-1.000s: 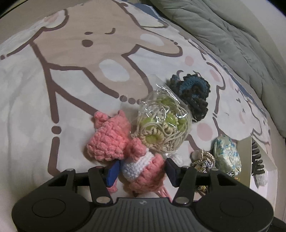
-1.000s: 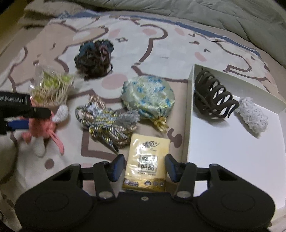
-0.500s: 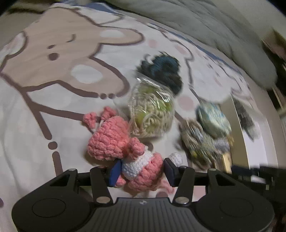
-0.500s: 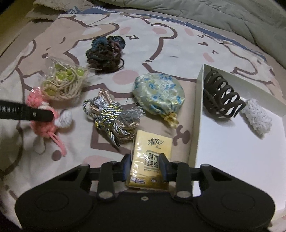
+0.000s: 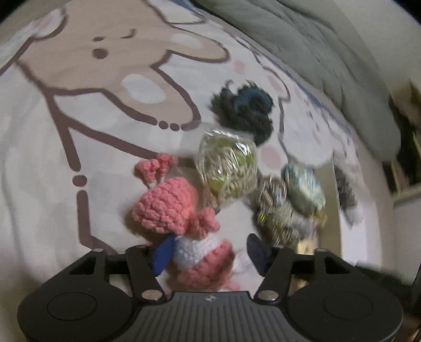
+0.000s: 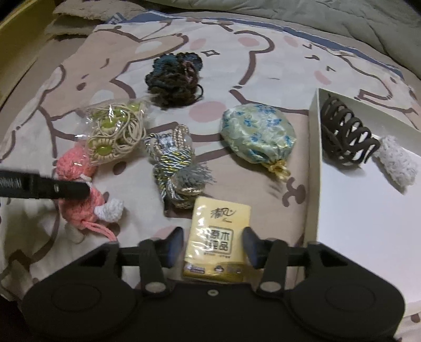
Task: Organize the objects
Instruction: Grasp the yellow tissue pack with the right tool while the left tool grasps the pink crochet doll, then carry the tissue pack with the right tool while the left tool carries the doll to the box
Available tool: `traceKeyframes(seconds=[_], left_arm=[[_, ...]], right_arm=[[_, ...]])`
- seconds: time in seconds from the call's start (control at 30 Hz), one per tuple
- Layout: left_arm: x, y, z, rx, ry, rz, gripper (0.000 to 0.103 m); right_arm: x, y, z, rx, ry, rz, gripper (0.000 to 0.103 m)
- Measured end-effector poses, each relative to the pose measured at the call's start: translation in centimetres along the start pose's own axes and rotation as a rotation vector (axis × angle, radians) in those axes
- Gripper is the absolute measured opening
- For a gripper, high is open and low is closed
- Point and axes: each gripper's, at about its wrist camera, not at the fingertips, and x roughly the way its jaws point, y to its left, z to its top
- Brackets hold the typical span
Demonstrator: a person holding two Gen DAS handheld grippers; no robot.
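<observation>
A pink and white crochet doll (image 5: 181,223) lies on the bedsheet between the fingers of my left gripper (image 5: 208,252), which stands open around its white middle. It also shows in the right wrist view (image 6: 81,194), with the left gripper's finger (image 6: 47,186) over it. A yellow tissue pack (image 6: 218,242) lies between the fingers of my right gripper (image 6: 213,244), which is open with a gap on each side. A white box (image 6: 368,210) at the right holds a brown hair claw (image 6: 344,136) and a white knit piece (image 6: 397,163).
On the sheet lie a bag of beige hair ties (image 6: 115,131), a dark knit scrunchie (image 6: 173,76), a bundle of braided cord (image 6: 176,168) and a blue-flowered pouch (image 6: 257,134). A grey quilt (image 6: 315,18) lies along the far edge.
The right gripper closed in on the tissue pack, then opened wider again. The left view swung and blurred; the doll stays between its fingers, which look slightly wider apart.
</observation>
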Motion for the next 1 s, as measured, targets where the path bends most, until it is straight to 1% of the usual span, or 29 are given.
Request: traceKeyframes(seconds=[0.07,0.1,0.23,0.33,0.4,0.47,0.5,0.6,0.67,0.77,1.0], left_arm=[[0.1,-0.2,0.0,-0.060,-0.025,0.000,0.067],[0.2,-0.3,0.0,-0.079,-0.039,0.011,0.067],[1.1,-1.1,-0.2,-0.100,-0.065,0.104,0.065],[2.0,-1.2,-0.3,-0.109,-0.074,0.166,0.056],[2.5,-1.2,-0.3,-0.096,-0.077,0.189,0.053],[2.5,-1.3,-0.3,-0.067,-0.075,0.194,0.049],[2.3,-1.3,-0.3,-0.054,-0.075,0.196,0.042],[1.9,-1.4,-0.4,-0.023,-0.069,0.193,0.040],[1.5,-1.6,-0.6,0.000,-0.068,0.187,0.040],[0.6,-1.9,-0.9,0.036,-0.077,0.192,0.039],[-1.8,-2.6,-0.9,0.098,-0.139,0.209,0.039]], right_arm=[[0.1,-0.3,-0.1,0.016,0.010,0.006,0.055],[0.1,-0.5,-0.1,0.029,0.016,0.017,0.058],[0.6,-0.8,-0.4,0.042,0.043,0.029,0.060],[1.2,-1.0,-0.7,0.045,0.066,0.028,0.061],[1.5,-1.2,-0.9,0.049,0.079,0.042,0.060],[1.8,-1.3,-0.9,0.051,0.088,0.057,0.058],[2.0,-1.4,-1.0,0.050,0.094,0.065,0.057],[2.2,-1.3,-1.0,0.037,0.101,0.072,0.055],[1.9,-1.4,-0.8,0.028,0.090,0.069,0.054],[0.7,-1.6,-0.5,0.021,0.046,0.065,0.054],[-2.3,-2.3,0.0,0.033,-0.053,0.048,0.054]])
